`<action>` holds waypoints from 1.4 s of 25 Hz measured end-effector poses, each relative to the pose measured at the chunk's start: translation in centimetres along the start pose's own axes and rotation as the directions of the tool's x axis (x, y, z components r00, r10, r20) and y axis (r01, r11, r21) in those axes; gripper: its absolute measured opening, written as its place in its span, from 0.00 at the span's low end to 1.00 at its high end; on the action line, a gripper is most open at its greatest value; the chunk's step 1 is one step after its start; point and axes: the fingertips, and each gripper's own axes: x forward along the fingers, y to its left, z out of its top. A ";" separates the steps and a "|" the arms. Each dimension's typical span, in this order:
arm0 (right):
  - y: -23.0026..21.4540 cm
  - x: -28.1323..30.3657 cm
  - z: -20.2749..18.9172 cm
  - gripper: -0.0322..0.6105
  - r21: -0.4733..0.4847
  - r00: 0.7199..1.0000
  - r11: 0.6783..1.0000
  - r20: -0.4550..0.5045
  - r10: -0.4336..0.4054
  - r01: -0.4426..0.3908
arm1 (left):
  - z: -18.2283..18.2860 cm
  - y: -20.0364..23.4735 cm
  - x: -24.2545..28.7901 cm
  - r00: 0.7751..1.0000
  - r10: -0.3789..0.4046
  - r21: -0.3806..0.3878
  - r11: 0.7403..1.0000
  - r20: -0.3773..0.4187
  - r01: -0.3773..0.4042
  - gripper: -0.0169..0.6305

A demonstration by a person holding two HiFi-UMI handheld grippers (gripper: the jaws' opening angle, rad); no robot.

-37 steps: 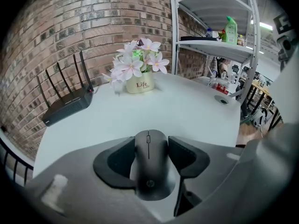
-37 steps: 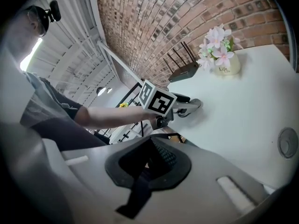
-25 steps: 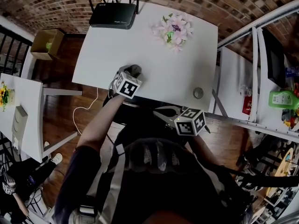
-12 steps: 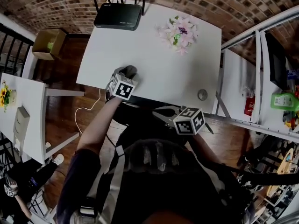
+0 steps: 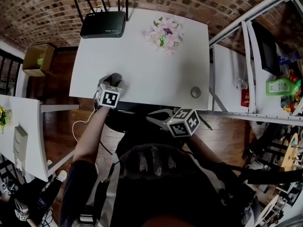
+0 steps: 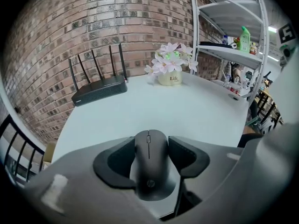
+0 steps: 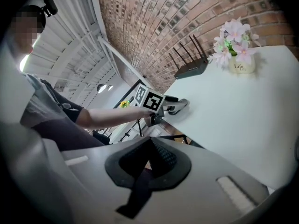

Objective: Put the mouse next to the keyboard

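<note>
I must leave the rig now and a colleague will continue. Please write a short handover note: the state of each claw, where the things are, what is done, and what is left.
Left claw: shut on the black mouse, at the near left edge of the white table.
Right claw: shut, empty, held off the table's near edge.
No view shows the keyboard; a router and a flower pot stand at the table's far side.
Done: mouse grasped.
Left: find the keyboard, set the mouse beside it, release.
</note>
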 end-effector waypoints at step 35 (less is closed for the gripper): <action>-1.7 -3.2 -0.2 0.06 0.086 0.997 0.995 0.060 0.038 -0.043 | -2.4 8.3 -1.5 0.987 0.134 -0.068 0.988 -0.085 -0.140 0.38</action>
